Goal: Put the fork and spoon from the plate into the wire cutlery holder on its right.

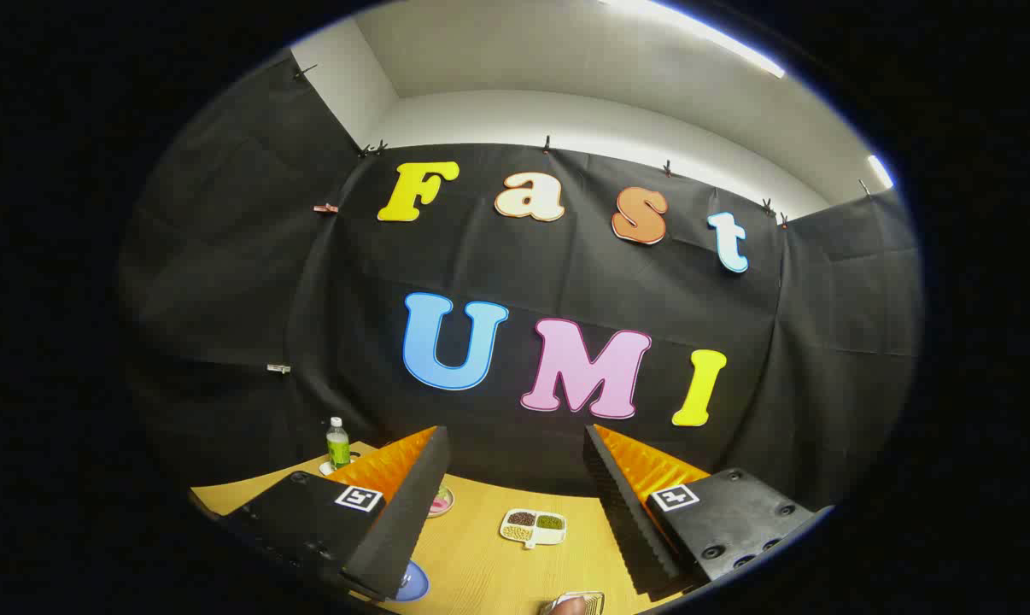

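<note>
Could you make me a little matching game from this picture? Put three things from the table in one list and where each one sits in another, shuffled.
Things:
1. small clear plastic bottle with a green label
2. white three-part dish of beans
3. flat blue round disc

Places:
A. peeking out from under the left finger, near its base
B. beyond the left finger, at the far side of the wooden table
C. on the table between the two fingers

Pairs: 1-B, 2-C, 3-A.

The claw is open, its fingers spread apart and holding nothing.
</note>
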Motion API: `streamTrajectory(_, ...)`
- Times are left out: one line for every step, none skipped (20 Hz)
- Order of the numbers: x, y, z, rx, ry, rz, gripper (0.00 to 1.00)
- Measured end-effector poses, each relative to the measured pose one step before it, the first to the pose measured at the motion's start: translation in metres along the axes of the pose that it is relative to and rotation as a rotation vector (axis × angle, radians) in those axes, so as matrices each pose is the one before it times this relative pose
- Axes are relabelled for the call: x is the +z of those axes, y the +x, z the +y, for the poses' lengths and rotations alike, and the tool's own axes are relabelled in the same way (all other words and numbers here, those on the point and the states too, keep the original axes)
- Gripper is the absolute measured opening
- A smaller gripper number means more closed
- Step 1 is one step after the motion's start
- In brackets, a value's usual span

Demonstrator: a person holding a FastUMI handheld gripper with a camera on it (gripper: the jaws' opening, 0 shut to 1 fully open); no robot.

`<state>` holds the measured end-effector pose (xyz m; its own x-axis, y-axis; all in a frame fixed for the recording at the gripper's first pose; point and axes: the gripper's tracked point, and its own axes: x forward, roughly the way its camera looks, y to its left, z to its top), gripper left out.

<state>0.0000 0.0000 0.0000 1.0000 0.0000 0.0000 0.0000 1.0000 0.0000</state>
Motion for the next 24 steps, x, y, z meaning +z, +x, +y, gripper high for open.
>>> streamTrajectory(0.00039,-0.00016,-0.00019,-0.00022,0.00222,0.00055,0.97)
streamTrajectory(-0.00049,0.00049,-0.00005,-0.00121,-0.00007,0.00271,0.97)
streamTrajectory(-0.00011,-0.00032,-0.00001,-0.00059,-0.00058,0.00090,0.97)
streamTrajectory(-0.00062,-0.00084,0.00039,0.00015,-0.00143,0.00362,0.97)
streamTrajectory(0.00042,0.00017,-0.00087,-0.00045,0.00035,0.00130,0.98)
streamTrajectory(-0.00009,-0.00002,0.00029,-0.00072,0.00018,0.00268,0.98)
streamTrajectory(0.00008,-0.00061,0.00025,0.00068,0.00128,-0.00044,0.97)
streamTrajectory(-0.00053,0.00012,0.00074,-0.00090,-0.00002,0.00126,0.98)
streamTrajectory(0.00058,0.00009,-0.00050,0.00033,-0.00013,0.00003,0.97)
streamTrajectory(-0.00016,0.00016,-0.00018,-0.00057,-0.00132,0.00212,0.97)
streamTrajectory(-0.00012,-0.00004,-0.00043,-0.00044,-0.00013,0.00095,0.97)
streamTrajectory(-0.00037,-0.00058,0.00049,-0.00012,0.00057,0.00175,0.97)
streamTrajectory(-0.00003,0.00008,0.00005,-0.00020,0.00097,0.00150,0.97)
streamTrajectory(-0.00024,-0.00020,0.00021,-0.00122,0.00084,0.00025,0.97)
streamTrajectory(-0.00011,0.00028,0.00012,0.00001,0.00018,0.00032,0.97)
streamTrajectory(-0.00007,0.00018,-0.00011,-0.00038,-0.00025,-0.00030,0.97)
streamTrajectory(-0.00076,0.00070,-0.00037,-0.00092,-0.00054,0.00185,0.97)
streamTrajectory(-0.00006,-0.00030,0.00007,-0.00013,0.00077,0.00017,0.97)
streamTrajectory(-0.00029,0.00024,0.00010,-0.00043,0.00110,0.00091,0.97)
streamTrajectory(-0.00098,0.00020,0.00038,0.00022,0.00091,0.00034,0.98)
streamTrajectory(-0.00049,0.00041,0.00002,-0.00029,-0.00009,0.00107,0.97)
streamTrajectory(-0.00041,-0.00020,0.00017,0.00024,0.00024,0.00153,0.97)
streamTrajectory(-0.00096,0.00034,0.00042,0.00170,0.00111,0.00444,0.97)
streamTrajectory(-0.00208,-0.00008,0.00056,0.00373,0.00165,0.00615,0.97)
